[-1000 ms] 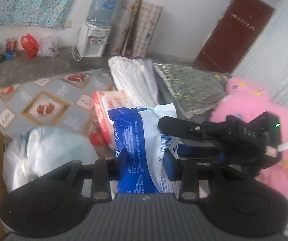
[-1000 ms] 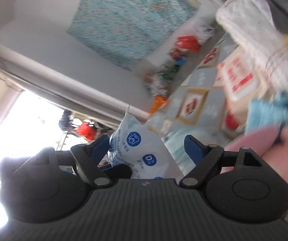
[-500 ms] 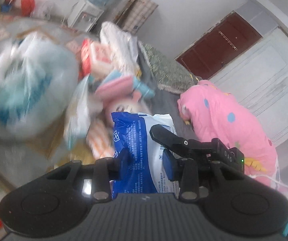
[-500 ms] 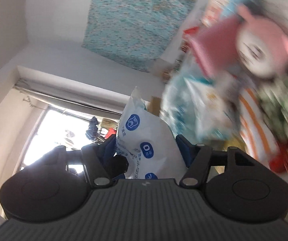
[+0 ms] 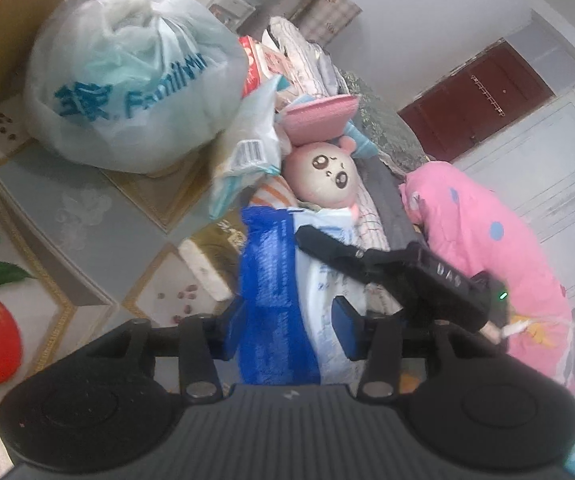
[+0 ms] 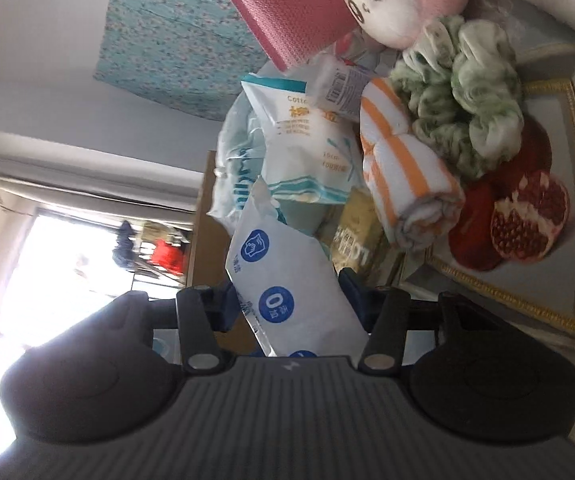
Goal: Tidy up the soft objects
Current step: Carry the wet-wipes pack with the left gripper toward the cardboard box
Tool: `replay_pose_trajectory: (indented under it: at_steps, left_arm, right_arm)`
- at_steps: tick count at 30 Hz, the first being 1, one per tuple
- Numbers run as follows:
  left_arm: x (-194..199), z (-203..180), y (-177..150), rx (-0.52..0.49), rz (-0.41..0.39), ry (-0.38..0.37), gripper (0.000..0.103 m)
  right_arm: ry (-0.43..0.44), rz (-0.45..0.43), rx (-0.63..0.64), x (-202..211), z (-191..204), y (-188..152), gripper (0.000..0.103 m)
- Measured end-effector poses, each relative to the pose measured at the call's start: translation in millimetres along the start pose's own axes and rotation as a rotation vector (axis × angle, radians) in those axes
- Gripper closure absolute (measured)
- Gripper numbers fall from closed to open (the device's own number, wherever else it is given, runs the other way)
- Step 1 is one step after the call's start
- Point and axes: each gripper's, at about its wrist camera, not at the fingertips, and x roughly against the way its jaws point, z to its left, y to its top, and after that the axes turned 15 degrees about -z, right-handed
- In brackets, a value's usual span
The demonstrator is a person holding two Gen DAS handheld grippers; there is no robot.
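Note:
A blue and white soft pack point(image 5: 283, 300) is held by both grippers. My left gripper point(image 5: 291, 320) is shut on its blue end. My right gripper point(image 6: 293, 304) is shut on its white end point(image 6: 283, 280); its body also shows in the left wrist view point(image 5: 399, 276). Ahead lies a pile of soft things: a pink-headed plush doll point(image 5: 323, 176) point(image 6: 399, 4), an orange-striped rolled towel point(image 6: 407, 184), a green ruffled cloth point(image 6: 467, 108), a cotton pad pack point(image 6: 307, 148) and a pink pad point(image 5: 319, 114).
A tied plastic bag point(image 5: 127, 88) stands at the left on the fruit-patterned tablecloth point(image 5: 47, 220). A big pink spotted plush point(image 5: 487, 248) lies at the right. A cardboard box edge point(image 5: 3, 12) is at the upper left. Folded bedding point(image 5: 307, 56) is behind.
Both grippers, holding the pack, have swung down toward the pile of soft things; the doll, towel and tied bag now fill the views and are closer.

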Motion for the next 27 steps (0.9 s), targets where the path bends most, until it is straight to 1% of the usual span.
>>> replay_pose_trajectory:
  at_steps: [2,4,7,10,12,14,16,17,20,25,27]
  left_arm:
    - [10,4,-1,-0.036,-0.025,0.006,0.049]
    - [19,8,-3,-0.076,-0.048,0.010,0.042]
    - [36,14,-6,-0.123,-0.069,0.007,0.039]
    - [47,22,-11,-0.151,-0.083,0.013,0.039]
    - [50,31,-13,-0.141,-0.080,0.014,0.039]
    - [53,38,-16,-0.128,-0.077,0.013,0.039]
    - [57,47,-17,-0.113,-0.084,0.013,0.039]
    - [60,50,-17,-0.105,-0.089,0.008,0.039]
    - [64,56,-17,-0.088,-0.099,0.000,0.039]
    - [57,61,-24,-0.079,-0.096,-0.004,0.038]
    - [52,63,-27,-0.076,-0.085,0.030,0.038]
  right_arm:
    - [-0.042,-0.016,0.086,-5,18,-1,0.054]
    - [-0.102,-0.036,0.179,-14,36,-5,0.053]
    - [-0.190,-0.056,0.257,-32,52,-18,0.052]
    - [-0.230,-0.097,0.329,-47,69,-34,0.052]
    - [-0.263,-0.119,0.386,-53,81,-42,0.051]
    - [-0.296,-0.121,0.439,-63,92,-52,0.049]
    - [-0.308,-0.110,0.477,-74,101,-58,0.047]
    - [-0.309,-0.106,0.481,-77,103,-61,0.044]
    - [-0.299,-0.094,0.463,-80,107,-67,0.040]
    - [-0.247,-0.058,0.428,-86,112,-80,0.040]
    - [-0.236,-0.041,0.415,-91,110,-85,0.039]
